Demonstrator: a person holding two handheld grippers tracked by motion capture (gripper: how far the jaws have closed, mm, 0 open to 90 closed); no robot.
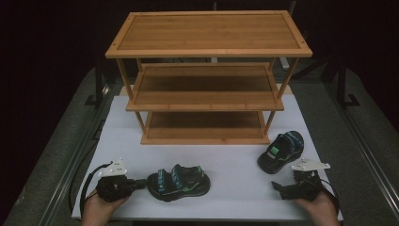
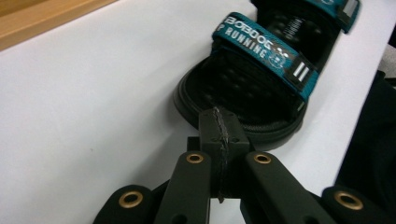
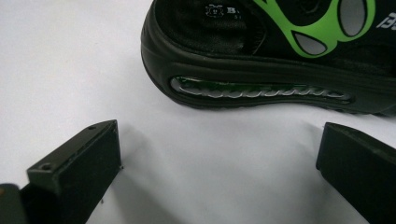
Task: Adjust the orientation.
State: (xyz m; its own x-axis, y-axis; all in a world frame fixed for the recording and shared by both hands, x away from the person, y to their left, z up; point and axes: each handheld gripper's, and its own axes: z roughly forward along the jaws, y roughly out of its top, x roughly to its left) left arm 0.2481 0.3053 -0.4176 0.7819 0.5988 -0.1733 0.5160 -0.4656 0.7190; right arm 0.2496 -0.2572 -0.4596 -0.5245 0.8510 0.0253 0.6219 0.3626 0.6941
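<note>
Two small black sandals with teal straps lie on the white board [image 1: 235, 202]. One sandal [image 1: 178, 182] lies at front centre. My left gripper [image 1: 141, 183] lies level just left of it, pointing at its end. In the left gripper view the jaws of that gripper [image 2: 219, 119] are pressed together with nothing between them, and their tip is at the rim of the sandal [image 2: 252, 88]; I cannot tell whether they touch. The other sandal [image 1: 281, 151] lies at the right. My right gripper [image 1: 282, 186] stands open just in front of it. In the right gripper view this gripper [image 3: 219, 144] has a wide gap, and the sandal's black sole [image 3: 261, 51] lies a little beyond.
A three-tier bamboo shoe rack [image 1: 207, 84] stands at the back of the board, all its shelves bare. Dark grey table surface and metal rails flank the board on both sides. A hand holds each gripper at the board's front edge.
</note>
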